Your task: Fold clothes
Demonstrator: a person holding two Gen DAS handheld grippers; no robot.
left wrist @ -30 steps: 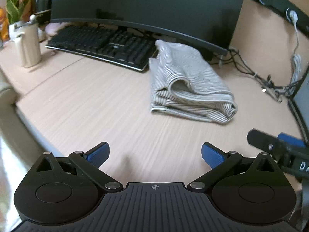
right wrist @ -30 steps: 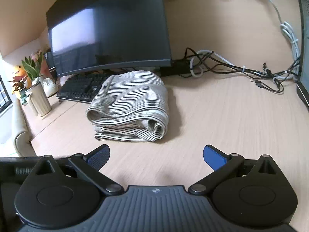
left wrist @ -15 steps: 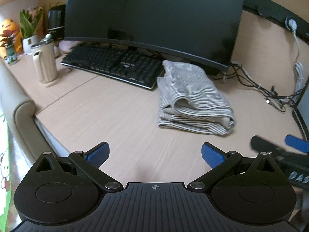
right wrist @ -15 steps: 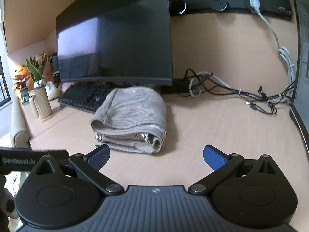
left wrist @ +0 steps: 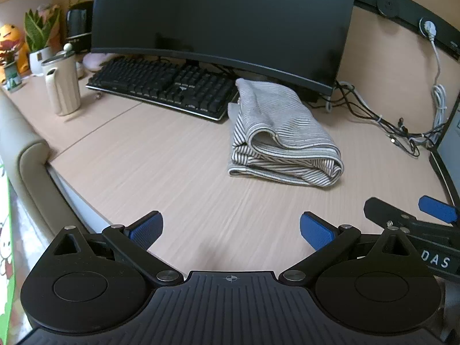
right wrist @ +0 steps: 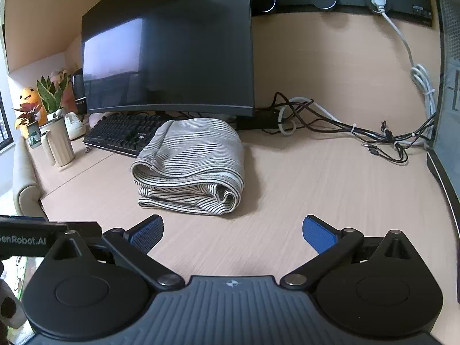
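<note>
My left gripper (left wrist: 229, 227) and right gripper (right wrist: 233, 228) hang empty over the desk (left wrist: 161, 172), fingers spread wide. Ahead lies the folded striped garment (right wrist: 191, 169) — its inner layers hidden, far edge tucked under the monitor (right wrist: 172, 49).

left hand-held gripper (left wrist: 228, 228) spread wide, empty; right hand-held gripper (right wrist: 233, 230) likewise

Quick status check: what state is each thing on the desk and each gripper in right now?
Grey-and-white striped garment: folded into a bundle, lying on the desk.
Black curved monitor: screen dark.
Cream ribbed jug: upright, lid on.
White plug: in the wall socket.
Left gripper: open, empty.
Right gripper: open, empty.
</note>
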